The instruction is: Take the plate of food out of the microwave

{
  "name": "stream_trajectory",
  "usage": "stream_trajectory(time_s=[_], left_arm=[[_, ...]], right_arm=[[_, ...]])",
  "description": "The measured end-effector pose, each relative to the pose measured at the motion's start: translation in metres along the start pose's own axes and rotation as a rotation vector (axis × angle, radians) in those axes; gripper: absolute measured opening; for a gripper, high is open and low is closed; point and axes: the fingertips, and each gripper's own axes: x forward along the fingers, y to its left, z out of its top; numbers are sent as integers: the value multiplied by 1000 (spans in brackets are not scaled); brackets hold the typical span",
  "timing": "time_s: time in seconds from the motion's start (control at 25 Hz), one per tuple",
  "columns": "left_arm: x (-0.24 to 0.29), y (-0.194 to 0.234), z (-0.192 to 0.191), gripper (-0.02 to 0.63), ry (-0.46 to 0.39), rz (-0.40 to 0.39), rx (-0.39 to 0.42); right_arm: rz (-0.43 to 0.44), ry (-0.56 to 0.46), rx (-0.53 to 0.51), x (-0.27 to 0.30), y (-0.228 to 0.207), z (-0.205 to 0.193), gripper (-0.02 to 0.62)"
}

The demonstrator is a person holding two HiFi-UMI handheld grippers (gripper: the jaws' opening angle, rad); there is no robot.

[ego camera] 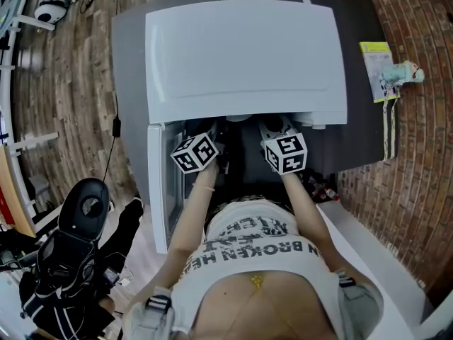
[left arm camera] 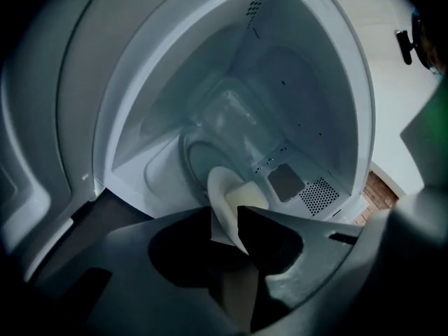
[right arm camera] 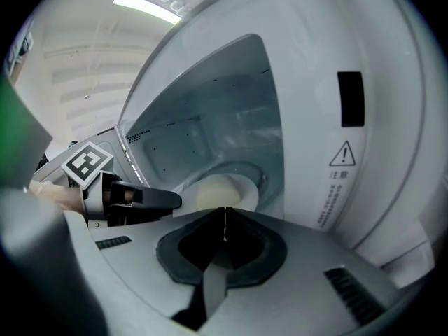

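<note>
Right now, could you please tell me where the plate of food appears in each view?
Head view: not in it; the microwave top hides it.
Left gripper view: plate at lower centre, between the jaws.
Right gripper view: plate at centre, just above the shut jaws.
Shared landmark: the microwave.

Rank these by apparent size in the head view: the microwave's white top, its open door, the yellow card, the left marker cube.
1. microwave's white top
2. open door
3. yellow card and left marker cube: about alike. The cube is nearer the camera, so these two stay unranked.
</note>
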Motion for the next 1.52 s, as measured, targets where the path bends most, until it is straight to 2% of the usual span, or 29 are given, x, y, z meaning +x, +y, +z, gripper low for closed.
stream_trajectory(time_s=[0.32, 0.48, 0.8, 1.12, 1.16, 1.24, 1.52], left_arm=[[10, 2, 7, 100, -34, -64, -134], [12, 8, 5, 77, -33, -45, -183], [10, 9, 2, 51, -46, -57, -278], [7, 10, -2, 43, -42, -58, -336], [6, 10, -2, 41, -43, -59, -348], [5, 11, -3, 40, -43, -59, -361], [3, 11, -5, 38, -43, -58, -379]], right_arm=[[-4, 13, 18, 2, 0, -1, 9], [-6, 16, 31, 4, -4, -3, 9], [-8, 20, 94, 3, -6, -9, 9], [35, 6, 317, 7, -12, -19, 12], [49, 6, 354, 8, -12, -21, 22], [79, 3, 437, 12, -12, -23, 88], [138, -26, 592, 23, -13, -21, 123]])
